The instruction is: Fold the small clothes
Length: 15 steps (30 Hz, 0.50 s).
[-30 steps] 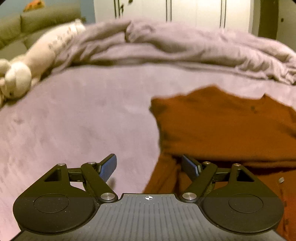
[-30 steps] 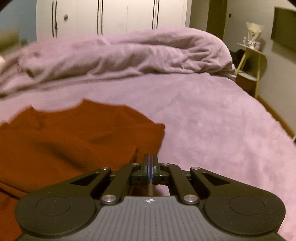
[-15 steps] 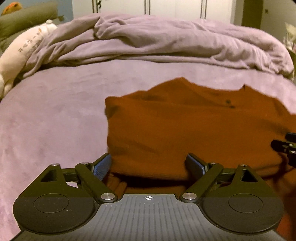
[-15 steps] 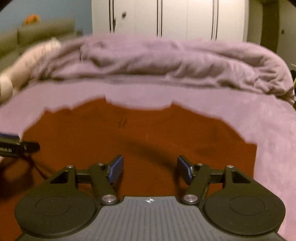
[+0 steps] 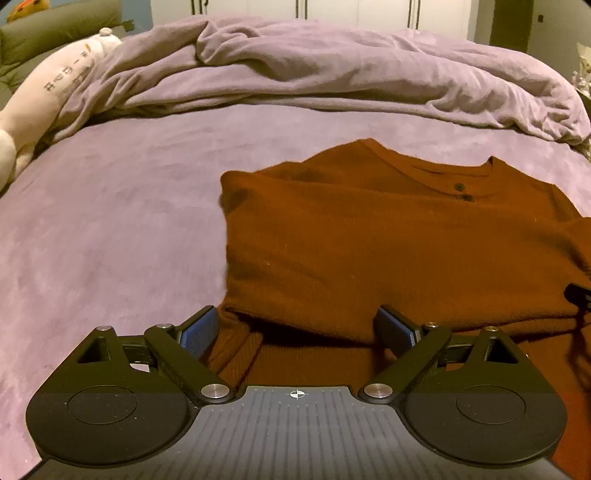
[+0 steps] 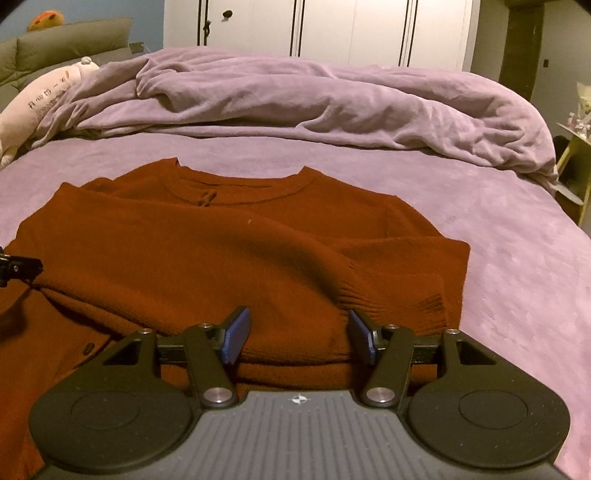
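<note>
A rust-orange knitted cardigan [image 5: 388, 251] lies on the purple bed sheet [image 5: 110, 229], its sleeves folded across its front; it also shows in the right wrist view [image 6: 207, 258]. My left gripper [image 5: 295, 334] is open and empty over the cardigan's near left edge. My right gripper [image 6: 297, 338] is open and empty over the near right part, close to a ribbed cuff [image 6: 402, 299]. The tip of each gripper shows at the edge of the other's view.
A crumpled purple duvet [image 5: 332, 70] lies across the far side of the bed. A cream plush toy [image 5: 48, 88] lies at the far left by a green sofa [image 6: 62, 44]. White wardrobe doors [image 6: 332, 29] stand behind. A small yellow side table [image 6: 576, 155] is at the right.
My right gripper has opened, having been shut a second ago. Both grippers swung to face the cardigan's near edge, and the sleeve now lies folded across it.
</note>
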### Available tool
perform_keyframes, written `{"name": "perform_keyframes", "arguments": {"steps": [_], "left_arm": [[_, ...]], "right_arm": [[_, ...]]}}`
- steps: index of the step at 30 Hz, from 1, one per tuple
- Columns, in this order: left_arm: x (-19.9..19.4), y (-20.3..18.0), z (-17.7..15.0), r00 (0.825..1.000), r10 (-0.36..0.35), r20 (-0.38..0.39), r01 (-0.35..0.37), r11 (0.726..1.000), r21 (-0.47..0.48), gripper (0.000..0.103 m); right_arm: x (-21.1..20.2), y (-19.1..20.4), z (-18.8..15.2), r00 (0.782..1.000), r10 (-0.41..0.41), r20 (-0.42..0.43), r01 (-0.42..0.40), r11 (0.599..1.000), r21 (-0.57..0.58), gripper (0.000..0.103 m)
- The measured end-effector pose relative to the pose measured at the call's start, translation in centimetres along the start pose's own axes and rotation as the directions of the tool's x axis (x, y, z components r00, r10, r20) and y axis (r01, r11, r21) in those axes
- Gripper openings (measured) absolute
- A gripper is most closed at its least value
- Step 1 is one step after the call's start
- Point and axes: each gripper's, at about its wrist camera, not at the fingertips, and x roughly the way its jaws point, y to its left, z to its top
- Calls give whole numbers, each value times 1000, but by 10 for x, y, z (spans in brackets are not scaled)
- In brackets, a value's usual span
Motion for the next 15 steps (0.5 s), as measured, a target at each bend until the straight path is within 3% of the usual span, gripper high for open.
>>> {"name": "perform_keyframes", "arguments": {"steps": [5,9,15], "left_arm": [[0,0,-2,1000,4,-22,-4,1000,-6,100],[4,2,-5,996,-4,-84,3,1000,-12,102],[-3,-3,-12,998,27,-63,-25,999,30,102]], "right_arm": [[2,-1,-1,1000,5,-5,-5,1000,-2,60],[5,-2,-3,1000,9,-11,-9,1000,-8,62],[9,-4,1,999,16,-46,-18,999,-43,68]]}}
